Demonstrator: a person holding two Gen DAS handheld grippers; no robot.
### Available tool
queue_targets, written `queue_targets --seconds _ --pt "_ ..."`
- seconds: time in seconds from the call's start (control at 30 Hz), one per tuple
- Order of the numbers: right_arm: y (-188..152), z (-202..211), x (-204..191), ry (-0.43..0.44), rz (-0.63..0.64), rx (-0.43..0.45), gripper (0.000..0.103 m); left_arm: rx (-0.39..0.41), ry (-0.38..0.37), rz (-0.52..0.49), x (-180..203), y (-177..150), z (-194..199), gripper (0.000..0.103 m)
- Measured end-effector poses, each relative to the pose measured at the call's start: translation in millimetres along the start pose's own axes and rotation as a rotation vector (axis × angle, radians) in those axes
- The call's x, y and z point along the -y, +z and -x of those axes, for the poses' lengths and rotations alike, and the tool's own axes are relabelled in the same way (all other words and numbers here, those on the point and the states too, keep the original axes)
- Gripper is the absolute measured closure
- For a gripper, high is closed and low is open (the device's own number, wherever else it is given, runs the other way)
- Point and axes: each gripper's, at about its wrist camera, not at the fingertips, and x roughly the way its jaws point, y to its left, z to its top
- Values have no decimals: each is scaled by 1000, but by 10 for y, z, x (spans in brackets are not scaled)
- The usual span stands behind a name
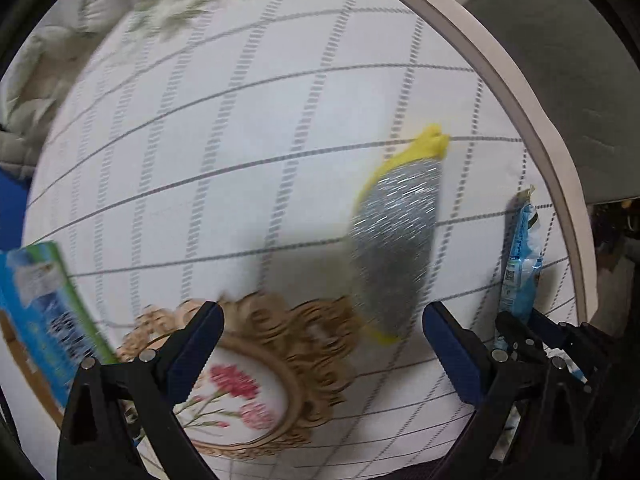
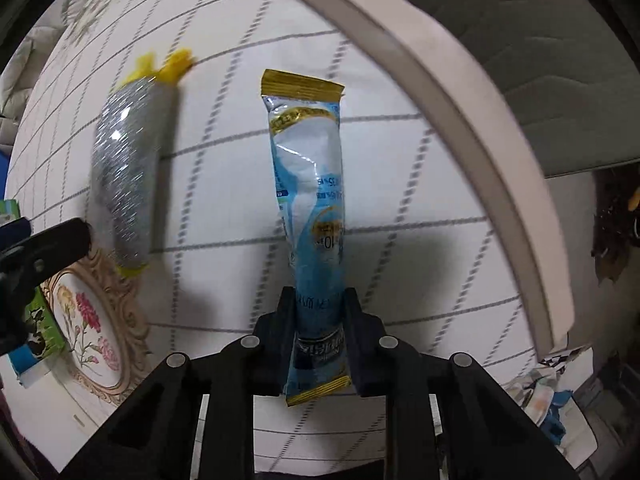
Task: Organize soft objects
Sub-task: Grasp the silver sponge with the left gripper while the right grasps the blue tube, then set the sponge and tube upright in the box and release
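Right claw (image 2: 316, 332) clamps a long blue-and-white foil sachet (image 2: 310, 184) by its lower end. Left claw (image 1: 322, 344) spread wide, empty, over a silver-glitter yellow-edged pouch (image 1: 394, 240)

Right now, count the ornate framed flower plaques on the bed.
1. The flower plaque lies near the bed's front edge, between the green-blue box and the silver-yellow sponge. Others may be out of view.

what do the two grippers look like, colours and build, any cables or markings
Both are matte black plastic with angular, triangulated link arms and round silver pins at the joints. The left gripper has dark blue pads lining the inner faces of its fingers. The right gripper has blocky black fingers; no pad colour shows there. No cables, sleeves or printed markings are visible in either view.
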Motion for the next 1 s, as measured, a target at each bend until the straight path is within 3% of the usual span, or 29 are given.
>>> queue_targets --seconds 0.13,0.23,0.27,0.3,0.33,0.37,0.4,0.43,0.57,0.77,0.93,1.0 --pt "105 -29 190 32 -41 -18 57 -32 -30 -31 183 219 -153 1" --pt "157 -37 264 37 -73 -21 57 -50 -20 -51 264 343 -286 2" --pt "193 -16 294 29 -74 -17 57 -48 -20 -55 282 365 -313 6" --pt "201 -9 289 14 -74 -13 57 -43 -20 -54 294 375 -331 24" --pt "204 -6 284 5 -72 -12 60 -32 6 -54 299 367 -322 31" --pt "191 10 268 -8 -65 -4 71 -13 9 -57 296 351 -295 36" --pt "159 34 241 -21 -55 4 81 10 10 -57 294 314 -247 51" --pt "140 47 194 -28 -50 7 82 23 9 -49 267 259 -233 56" --pt "53 168 18 -48 -1 27 88 37 -11 3 103 37 -166 57" --pt "-225 728 -548 62 119 98 88 176 -135 151 -611 -631 634 57" --pt "-567 1387 -1519 233 280 151 89 315 -154 342 -1893 -1572 1535 57" --pt "-791 1551 -1997 304 346 158 89 319 -169 416 -2302 -1830 1604 57"
